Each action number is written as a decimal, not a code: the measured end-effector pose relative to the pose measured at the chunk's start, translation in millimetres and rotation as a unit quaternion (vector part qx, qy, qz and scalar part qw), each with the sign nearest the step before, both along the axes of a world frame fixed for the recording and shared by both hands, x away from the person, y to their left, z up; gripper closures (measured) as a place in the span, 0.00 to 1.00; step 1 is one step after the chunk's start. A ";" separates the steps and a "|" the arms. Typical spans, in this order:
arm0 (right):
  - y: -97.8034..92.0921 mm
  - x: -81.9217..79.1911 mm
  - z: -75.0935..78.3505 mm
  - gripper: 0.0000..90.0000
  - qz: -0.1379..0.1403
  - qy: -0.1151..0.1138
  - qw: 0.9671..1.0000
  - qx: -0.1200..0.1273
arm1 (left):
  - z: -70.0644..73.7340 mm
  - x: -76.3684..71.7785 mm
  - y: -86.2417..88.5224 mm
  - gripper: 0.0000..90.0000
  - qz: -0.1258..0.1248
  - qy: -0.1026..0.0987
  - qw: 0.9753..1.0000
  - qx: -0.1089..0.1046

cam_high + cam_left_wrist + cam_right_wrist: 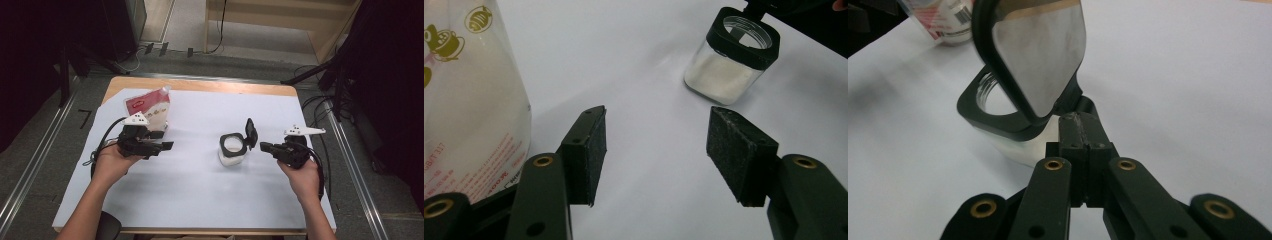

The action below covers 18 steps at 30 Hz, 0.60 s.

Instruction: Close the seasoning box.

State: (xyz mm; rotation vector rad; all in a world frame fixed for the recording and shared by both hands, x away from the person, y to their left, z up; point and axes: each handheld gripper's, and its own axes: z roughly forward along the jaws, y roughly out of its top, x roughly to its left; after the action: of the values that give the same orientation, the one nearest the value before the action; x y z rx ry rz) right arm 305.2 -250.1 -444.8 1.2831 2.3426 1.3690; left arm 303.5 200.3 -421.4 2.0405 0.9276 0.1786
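A: On the white sheet (pixel 200 180) over the wooden table (pixel 200 85), near the middle: a small glass jar (pixel 232 150) with a black collar, part full of white powder, black hinged lid (pixel 251 133) standing open on the jar's right side.

B: And the right gripper (pixel 265 147)?

A: Held in the right hand (pixel 304 177), just right of the jar, tips close beside the lid hinge. In the right gripper view, jaws pressed flat together with no gap; touching the hinge or merely beside it, hard to tell. Lid raised and tilted just ahead, mirror-like on its inner face.

B: Left gripper (pixel 162 146)?

A: In the left hand (pixel 112 162), well apart from the jar, pointed towards it. Jaws spread wide, nothing between the pads (pixel 589 150), just bare sheet. Close behind: an upright clear pouch (pixel 148 111) with a red label, white contents inside, at the far left of the sheet.
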 end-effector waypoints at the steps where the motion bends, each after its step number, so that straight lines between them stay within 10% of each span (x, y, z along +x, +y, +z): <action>1: 0.2 2.5 -0.7 1.00 -0.001 0.000 1.000 0.002 | -0.2 0.3 0.1 0.46 -0.002 -0.001 1.000 0.001; 18: 21.3 34.6 0.2 1.00 0.000 -0.010 1.000 0.002 | -5.7 0.6 -0.7 0.47 -0.004 0.009 1.000 0.004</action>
State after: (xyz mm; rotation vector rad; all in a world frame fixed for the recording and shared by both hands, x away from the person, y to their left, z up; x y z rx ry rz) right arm 339.8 -228.8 -444.6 1.2654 2.3278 1.3807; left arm 304.0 199.6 -427.1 2.0568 0.9310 0.1604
